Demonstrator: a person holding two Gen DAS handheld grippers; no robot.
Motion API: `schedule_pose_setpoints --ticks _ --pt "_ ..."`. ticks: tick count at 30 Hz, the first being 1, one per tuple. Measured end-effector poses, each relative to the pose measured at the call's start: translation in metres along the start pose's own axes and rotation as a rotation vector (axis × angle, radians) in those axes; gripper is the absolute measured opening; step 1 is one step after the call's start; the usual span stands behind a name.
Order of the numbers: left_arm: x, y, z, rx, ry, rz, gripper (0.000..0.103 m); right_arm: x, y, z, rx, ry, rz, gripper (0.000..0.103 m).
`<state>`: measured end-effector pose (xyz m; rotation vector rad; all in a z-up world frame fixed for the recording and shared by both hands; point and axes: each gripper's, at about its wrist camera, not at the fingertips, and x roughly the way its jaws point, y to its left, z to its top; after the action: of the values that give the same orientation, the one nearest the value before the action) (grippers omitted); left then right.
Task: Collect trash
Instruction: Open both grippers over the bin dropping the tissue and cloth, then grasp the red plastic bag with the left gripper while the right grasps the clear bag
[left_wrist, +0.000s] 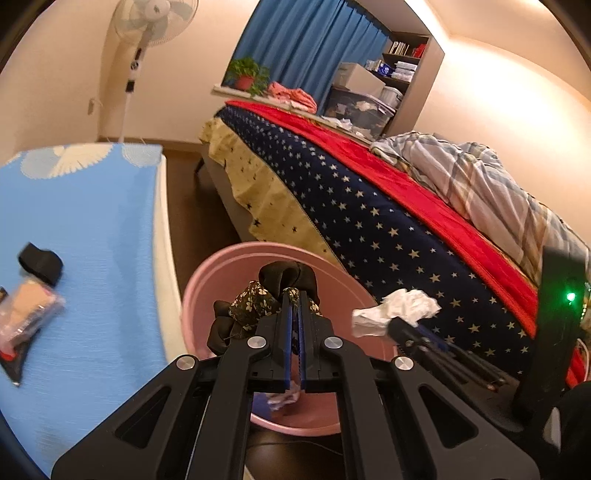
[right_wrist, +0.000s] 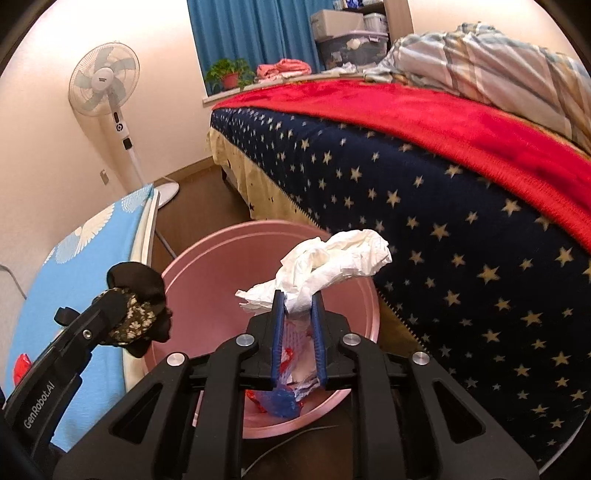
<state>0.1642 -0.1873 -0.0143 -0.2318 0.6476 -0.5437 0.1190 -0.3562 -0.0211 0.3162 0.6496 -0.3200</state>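
A pink basin (left_wrist: 221, 273) (right_wrist: 207, 266) stands on the floor between a table and a bed, with blue and red wrappers (right_wrist: 280, 402) in its bottom. Over the basin, my left gripper (left_wrist: 294, 295) (right_wrist: 122, 306) is shut on a bundle of black and floral cloth (left_wrist: 255, 306) (right_wrist: 136, 317), which hangs around its tips. To the right, also above the basin, my right gripper (right_wrist: 297, 297) (left_wrist: 397, 325) holds a crumpled white tissue (right_wrist: 332, 258) (left_wrist: 399, 308). The wad fills the gap between the blue pads and sticks up past them.
On the left is a table with a blue cloth (left_wrist: 92, 229) bearing a plastic packet (left_wrist: 29, 310) and a black item (left_wrist: 40, 262). A bed with a star-patterned blanket (left_wrist: 369, 229) runs along the right. A standing fan (right_wrist: 107, 85) is by the far wall.
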Motion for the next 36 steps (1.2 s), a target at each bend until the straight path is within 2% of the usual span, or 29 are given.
schedule_pose_setpoints --ticks 2,3,4,11,18,29,36 --pt "0.002 0.005 -0.002 -0.024 0.012 0.002 0.014 0.003 0.000 -0.001 0.002 0.014 -0.003 0.029" --pt "0.001 0.007 -0.002 -0.034 0.010 0.007 0.024 0.003 -0.001 -0.001 0.004 0.016 -0.004 0.031" --pt "0.000 0.009 -0.002 -0.043 0.008 0.009 0.026 0.004 -0.002 -0.001 0.007 0.018 -0.004 0.033" --pt "-0.017 0.014 0.003 -0.056 -0.011 0.024 0.026 -0.007 0.000 0.000 0.002 0.009 0.016 0.036" --pt "-0.051 0.022 0.006 -0.048 -0.042 0.076 0.026 -0.031 0.013 -0.002 -0.028 -0.013 0.060 0.036" --pt "-0.111 0.058 0.003 -0.070 -0.097 0.196 0.026 -0.059 0.067 -0.015 -0.080 -0.025 0.175 0.036" --pt "-0.137 0.092 -0.003 -0.123 -0.111 0.290 0.026 -0.064 0.106 -0.026 -0.103 -0.015 0.247 0.036"
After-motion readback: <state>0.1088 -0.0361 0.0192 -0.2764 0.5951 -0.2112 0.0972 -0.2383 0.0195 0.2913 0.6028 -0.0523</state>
